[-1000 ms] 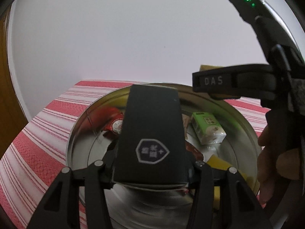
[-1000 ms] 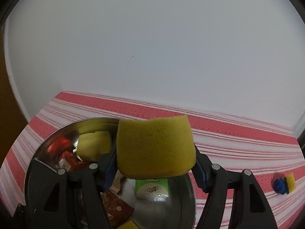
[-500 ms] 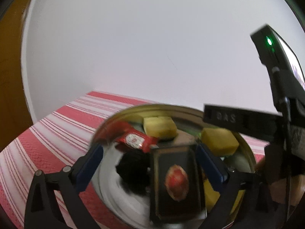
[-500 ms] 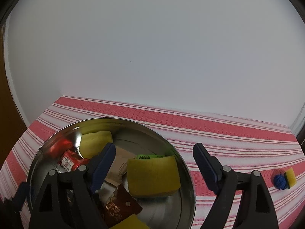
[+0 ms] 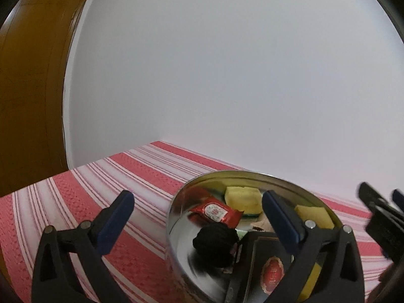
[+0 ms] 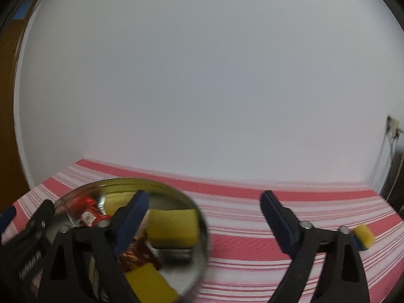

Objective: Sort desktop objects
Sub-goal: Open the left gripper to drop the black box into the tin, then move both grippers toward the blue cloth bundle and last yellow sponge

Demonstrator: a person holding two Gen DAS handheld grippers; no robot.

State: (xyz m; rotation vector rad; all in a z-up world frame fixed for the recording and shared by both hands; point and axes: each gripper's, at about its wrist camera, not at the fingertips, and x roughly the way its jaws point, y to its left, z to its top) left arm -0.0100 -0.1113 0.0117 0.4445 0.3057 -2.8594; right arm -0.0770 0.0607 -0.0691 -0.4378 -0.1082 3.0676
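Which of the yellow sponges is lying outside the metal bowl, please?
The small yellow sponge at the far right, resting on the striped cloth beside a blue object. The other yellow sponges, such as the large one, lie inside the metal bowl.

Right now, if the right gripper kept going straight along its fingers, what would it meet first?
Probably only the striped tablecloth. The right gripper, jaws opening and empty, points between the metal bowl and the yellow sponge piece.

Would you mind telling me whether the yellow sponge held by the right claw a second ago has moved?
Yes. The yellow sponge has dropped out of the right claw and lies inside the metal bowl, near its right rim.
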